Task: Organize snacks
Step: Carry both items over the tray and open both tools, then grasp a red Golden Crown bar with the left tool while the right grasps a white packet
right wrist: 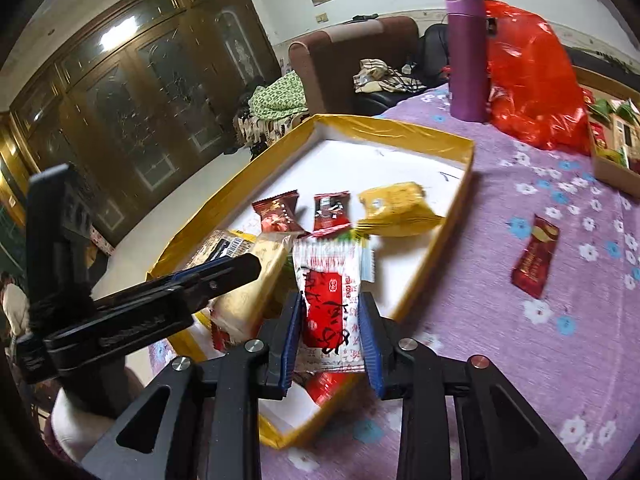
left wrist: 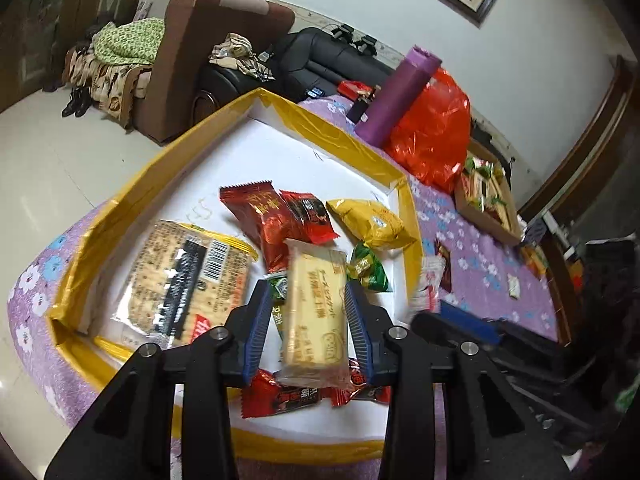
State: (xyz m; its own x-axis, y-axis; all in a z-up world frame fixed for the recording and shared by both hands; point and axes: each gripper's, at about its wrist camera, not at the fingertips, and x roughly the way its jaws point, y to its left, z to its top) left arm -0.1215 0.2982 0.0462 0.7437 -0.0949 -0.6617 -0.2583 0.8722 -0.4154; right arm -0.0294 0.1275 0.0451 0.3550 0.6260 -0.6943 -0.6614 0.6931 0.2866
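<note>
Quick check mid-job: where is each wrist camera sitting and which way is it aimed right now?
Left wrist: behind the left claw, angled down into the yellow-rimmed box; a cream biscuit pack sits between its blue pads.
Right wrist: behind the right claw, aimed down at the box's near corner, around a red-and-white packet; the left claw shows at left.
Shared: the box, biscuit pack, yellow snack bag, purple bottle.

We have two fisheye views, each riding on a handheld gripper and looking forward and down along its fingers. The left wrist view sits close over the yellow-rimmed tray (left wrist: pixel 132 188) on the bench (left wrist: pixel 480 248), facing the sofa. The right wrist view looks from the tray's right, equally near. Both share the tray (right wrist: pixel 400 124), purple bottle (left wrist: pixel 396 96) (right wrist: pixel 467 56) and red bag (left wrist: pixel 436 132) (right wrist: pixel 532 80).
</note>
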